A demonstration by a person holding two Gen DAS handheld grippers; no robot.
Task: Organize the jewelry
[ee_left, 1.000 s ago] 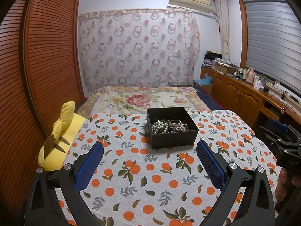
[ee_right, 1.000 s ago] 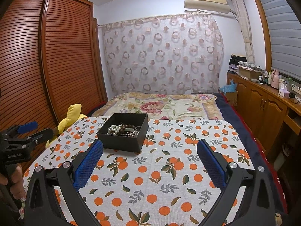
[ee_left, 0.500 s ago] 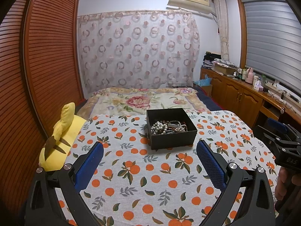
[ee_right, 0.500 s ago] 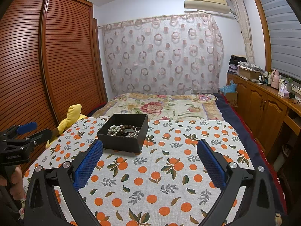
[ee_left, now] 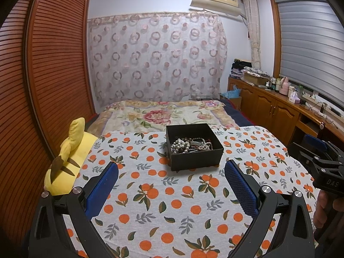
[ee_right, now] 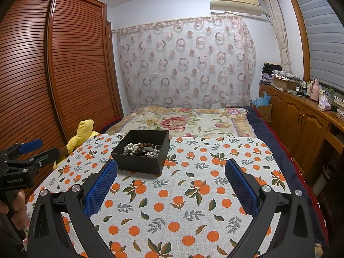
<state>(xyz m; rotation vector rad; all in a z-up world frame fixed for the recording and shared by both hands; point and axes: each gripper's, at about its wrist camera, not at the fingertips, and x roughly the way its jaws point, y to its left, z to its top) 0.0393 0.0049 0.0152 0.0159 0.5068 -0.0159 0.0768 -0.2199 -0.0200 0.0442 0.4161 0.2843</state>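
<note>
From the left wrist view, the left hand-held gripper [ee_left: 171, 180] hangs over the orange-print cloth [ee_left: 172, 206] with its blue pads spread wide and nothing between them, lined up so the black box [ee_left: 194, 148] sits just beyond the gap, a stance that suits reaching straight in. The box is lidless and holds the jewelry: a white pearl strand [ee_left: 180, 145] bunched at the box's left side, with darker bead strings [ee_left: 203, 145] tangled beside it toward the right. A yellow plush toy [ee_left: 68, 157] lies well to the left of the box, off the cloth's edge, and the right hand-held gripper [ee_left: 316, 150] shows to the right of the box, held level by a hand [ee_left: 322, 206]; from this angle I cannot tell its opening. From the right wrist view, the right hand-held gripper [ee_right: 171, 180] is likewise spread wide and empty, with the box [ee_right: 142, 154] ahead and left of its centre line, its near corner just beyond the left pad. The pearls [ee_right: 131, 148] and brown wooden beads [ee_right: 148, 145] rest heaped inside. All the jewelry visible lies in the box, none on the cloth, which fits either pieces waiting to be sorted out or pieces already gathered in.
</note>
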